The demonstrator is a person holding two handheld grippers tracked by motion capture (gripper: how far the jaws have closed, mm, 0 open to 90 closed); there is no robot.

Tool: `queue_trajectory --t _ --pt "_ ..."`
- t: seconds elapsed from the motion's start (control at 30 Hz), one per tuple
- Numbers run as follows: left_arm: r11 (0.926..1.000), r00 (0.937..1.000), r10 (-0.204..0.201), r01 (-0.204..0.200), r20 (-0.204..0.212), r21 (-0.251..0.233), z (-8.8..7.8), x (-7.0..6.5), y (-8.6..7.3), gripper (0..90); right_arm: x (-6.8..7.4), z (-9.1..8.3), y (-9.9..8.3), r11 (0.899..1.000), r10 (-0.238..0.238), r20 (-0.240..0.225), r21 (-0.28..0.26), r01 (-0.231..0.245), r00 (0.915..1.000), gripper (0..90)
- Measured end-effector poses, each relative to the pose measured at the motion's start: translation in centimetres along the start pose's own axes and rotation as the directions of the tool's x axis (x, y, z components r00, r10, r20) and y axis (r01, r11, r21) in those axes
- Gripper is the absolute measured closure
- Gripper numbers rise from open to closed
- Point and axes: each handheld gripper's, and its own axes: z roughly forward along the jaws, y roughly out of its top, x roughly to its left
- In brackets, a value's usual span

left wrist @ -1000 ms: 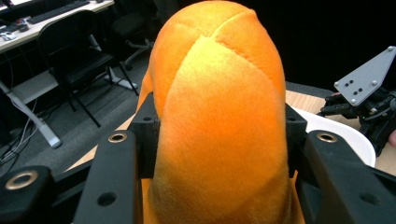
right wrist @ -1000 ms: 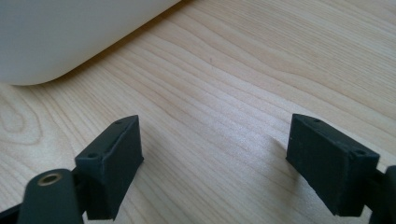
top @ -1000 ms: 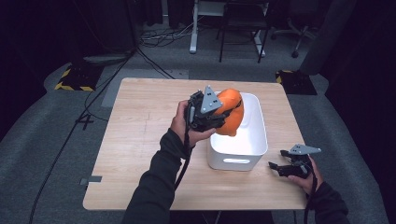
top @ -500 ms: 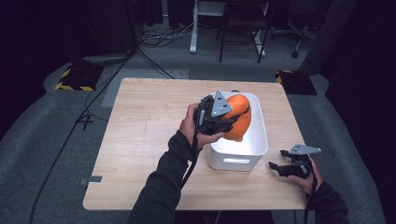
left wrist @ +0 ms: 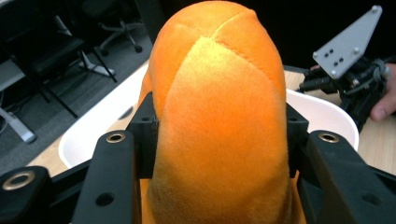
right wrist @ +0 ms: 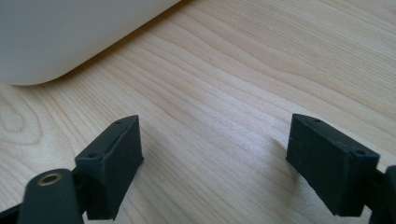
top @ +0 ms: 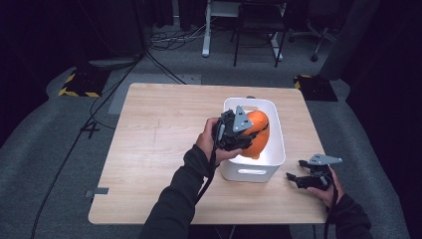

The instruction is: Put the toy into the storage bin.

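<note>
Here, right of centre in the high view, the left gripper point(top: 247, 133) has its fingers clamped on either side of an orange plush toy point(top: 256, 133), holding it over the open top of a white bin point(top: 276, 149) that stands on the wooden counter point(top: 154, 144). In the left gripper view the plush toy point(left wrist: 217, 121) fills the middle of the frame between the black fingers point(left wrist: 114, 179), the bin's white rim point(left wrist: 105, 119) curving behind it. At the lower right of the high view, the right gripper point(top: 298, 178) rests low on the counter just beside the bin, its fingers point(right wrist: 114, 161) spread wide over bare wood with nothing between them.
</note>
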Motion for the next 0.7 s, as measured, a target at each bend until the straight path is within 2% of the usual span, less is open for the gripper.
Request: queue_trajectory --t 0.7 --pt "0.9962 0.9991 -0.024 0.021 0.034 0.085 1.7 -0.9 -1.8 46.7 0.0 0.0 0.0 1.0 0.0 0.0 0.0 0.0 1.0 18.2"
